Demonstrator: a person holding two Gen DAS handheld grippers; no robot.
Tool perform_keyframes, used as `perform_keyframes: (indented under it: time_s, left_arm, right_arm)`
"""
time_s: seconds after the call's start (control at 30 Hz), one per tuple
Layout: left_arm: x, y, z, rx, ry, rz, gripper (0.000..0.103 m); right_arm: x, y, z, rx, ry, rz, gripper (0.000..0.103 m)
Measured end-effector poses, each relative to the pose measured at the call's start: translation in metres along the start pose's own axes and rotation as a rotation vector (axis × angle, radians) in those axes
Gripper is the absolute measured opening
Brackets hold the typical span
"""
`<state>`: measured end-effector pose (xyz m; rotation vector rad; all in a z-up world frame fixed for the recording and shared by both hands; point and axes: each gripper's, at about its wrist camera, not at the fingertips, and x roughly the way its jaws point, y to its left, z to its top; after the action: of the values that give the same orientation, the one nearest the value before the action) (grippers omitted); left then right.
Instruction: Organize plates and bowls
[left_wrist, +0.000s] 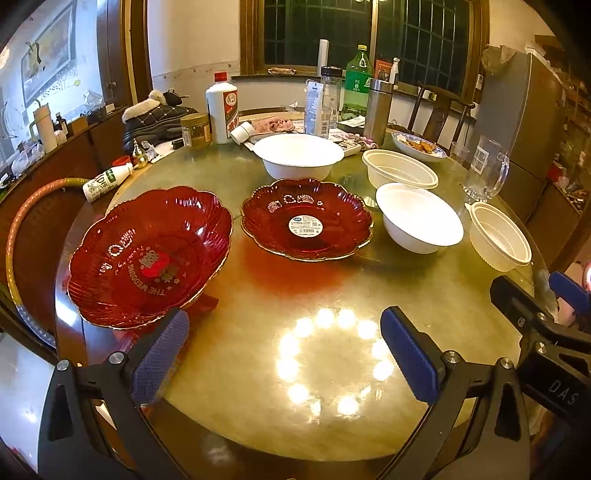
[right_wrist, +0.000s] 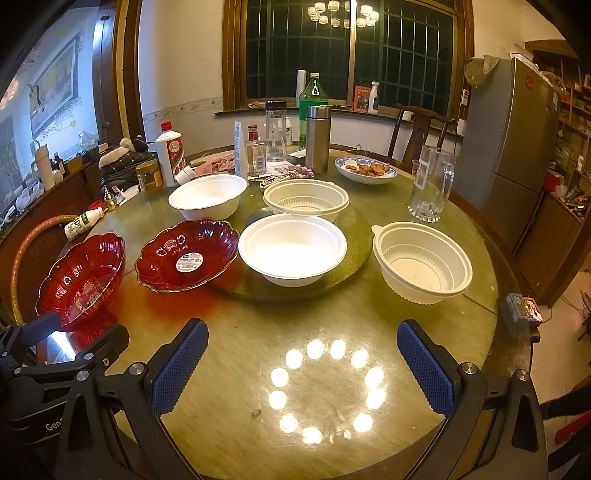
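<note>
I hold both tools low over the round glass-topped table (right_wrist: 240, 369), the left gripper (left_wrist: 284, 358) and right gripper (right_wrist: 303, 369) spread wide and empty. Nearest sit two scalloped red glass plates (left_wrist: 147, 254) (left_wrist: 306, 221), apart; beyond them two smooth white paper bowls (right_wrist: 291, 251) (right_wrist: 208, 195) and two ribbed white plastic bowls (right_wrist: 423, 258) (right_wrist: 306, 201), unstacked. Chandelier glare hides the tabletop's near surface.

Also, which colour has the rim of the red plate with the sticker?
Gold, edging the red plate; clearest in the left wrist view.
</note>
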<state>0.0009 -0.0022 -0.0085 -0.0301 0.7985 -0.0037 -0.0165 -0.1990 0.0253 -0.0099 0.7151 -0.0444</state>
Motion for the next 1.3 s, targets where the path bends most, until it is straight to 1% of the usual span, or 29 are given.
perform_keyframes:
  time_s: [0.43, 0.77, 1.3]
  left_arm:
    - [0.0042, -0.0002, 0.0004, 0.007, 0.022, 0.009, 0.103]
    - [0.0022, -0.0007, -0.0006, 0.012, 0.014, 0.017, 0.103]
    - [0.0029, 0.0037, 0.0005, 0.004, 0.017, 0.007, 0.103]
  right_arm:
    - [0.0009, 0.0021, -0.0002, -0.005, 0.001, -0.004, 0.103]
    - [0.0003, 0.0029, 0.0001, -0.007, -0.001, -0.007, 0.103]
    - [-0.0031, 0.0076, 0.0021, -0.019, -0.005, -0.007, 0.103]
